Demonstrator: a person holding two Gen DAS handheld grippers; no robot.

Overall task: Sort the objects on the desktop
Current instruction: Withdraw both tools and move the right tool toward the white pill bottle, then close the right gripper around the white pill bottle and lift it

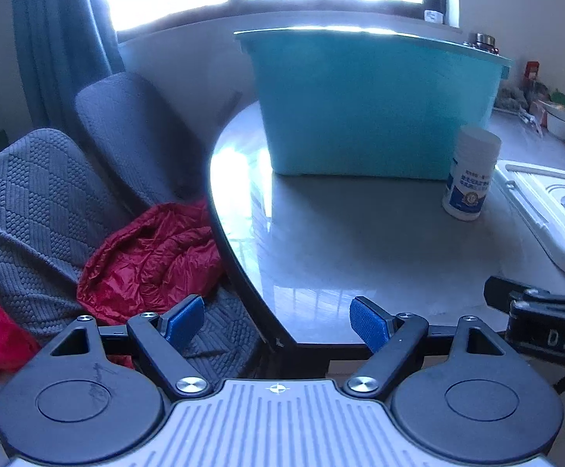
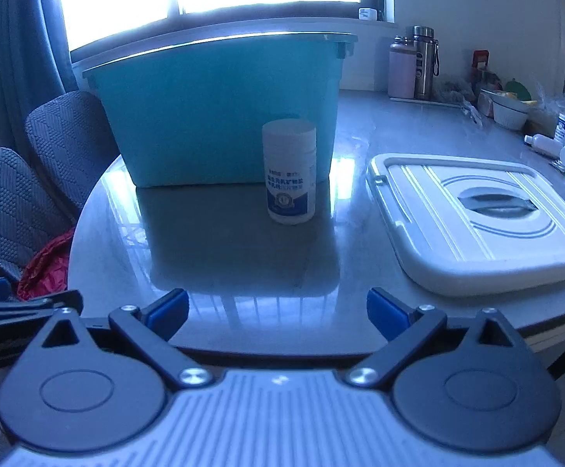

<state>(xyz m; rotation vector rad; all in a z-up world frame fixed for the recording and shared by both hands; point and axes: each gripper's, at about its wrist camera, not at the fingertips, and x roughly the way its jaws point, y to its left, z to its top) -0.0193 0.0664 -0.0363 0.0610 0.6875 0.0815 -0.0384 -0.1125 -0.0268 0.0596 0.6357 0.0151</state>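
Glossy grey table [image 2: 243, 257] with a rounded near edge. A white cylindrical plastic bottle [image 2: 289, 171] stands upright just in front of the smooth teal bin [image 2: 220, 116], with the ribbed white lid [image 2: 476, 218] flat to its right. Left gripper [image 1: 278, 325] and right gripper [image 2: 278, 313] both gape apart, nothing between them, bare tabletop ahead.

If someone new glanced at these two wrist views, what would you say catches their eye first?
Most likely the big teal bin, standing on the grey table in front of the bright window. Just in front of it stands a small white bottle with a blue label, upright and alone, with the flat white lid lying to its right. In the left wrist view, a crumpled red cloth on the grey chair beside the table also stands out.
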